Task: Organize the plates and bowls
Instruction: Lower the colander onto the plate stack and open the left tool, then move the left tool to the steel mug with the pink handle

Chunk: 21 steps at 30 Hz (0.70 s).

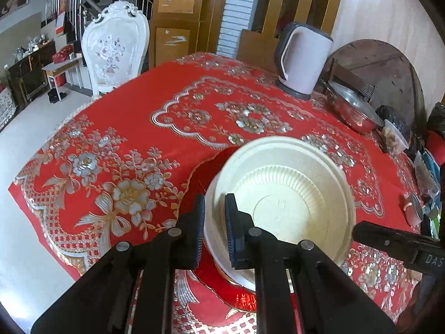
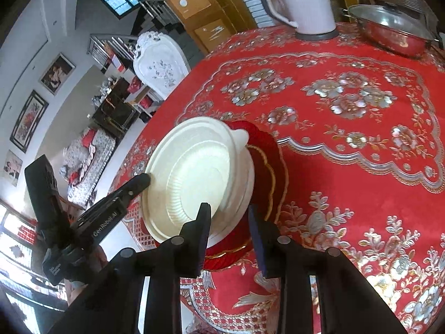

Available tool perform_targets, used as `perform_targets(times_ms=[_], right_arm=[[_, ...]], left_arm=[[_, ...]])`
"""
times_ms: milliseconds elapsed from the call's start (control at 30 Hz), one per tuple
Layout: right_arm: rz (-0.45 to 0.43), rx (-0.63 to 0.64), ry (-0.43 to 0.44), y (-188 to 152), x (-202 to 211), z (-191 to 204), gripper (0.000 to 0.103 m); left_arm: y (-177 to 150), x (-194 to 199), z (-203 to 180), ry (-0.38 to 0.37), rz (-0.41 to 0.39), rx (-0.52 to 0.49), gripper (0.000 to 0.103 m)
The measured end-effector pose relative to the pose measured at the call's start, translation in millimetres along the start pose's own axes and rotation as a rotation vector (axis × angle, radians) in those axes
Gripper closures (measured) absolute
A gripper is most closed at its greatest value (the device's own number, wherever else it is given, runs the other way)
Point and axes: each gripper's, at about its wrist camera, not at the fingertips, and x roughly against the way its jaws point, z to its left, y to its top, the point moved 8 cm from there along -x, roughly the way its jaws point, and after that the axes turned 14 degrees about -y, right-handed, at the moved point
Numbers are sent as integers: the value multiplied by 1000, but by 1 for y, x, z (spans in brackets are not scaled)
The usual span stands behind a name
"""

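The cream bowl [image 1: 289,194] is round, of thin matte plastic with fine ribs on its inner wall, and it is tilted, its opening facing up and toward the near side. It sits in a stack of similar bowls on a red scalloped plate [image 2: 267,164] on the counter [image 1: 116,144]. The left tool [image 1: 214,220] is closed on its near-left rim. The right tool [image 2: 230,220] is open around the rim of the stack, not pressing.
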Motion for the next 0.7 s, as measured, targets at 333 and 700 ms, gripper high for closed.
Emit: perform_targets(times_ms=[333, 700], right_arm=[[-26, -55, -7, -4, 13, -32, 68], [-83, -235, -136, -21, 50, -146, 59]], left_arm=[[10, 23, -39, -48, -72, -60, 52], [-8, -6, -187, -232, 6, -292, 33]])
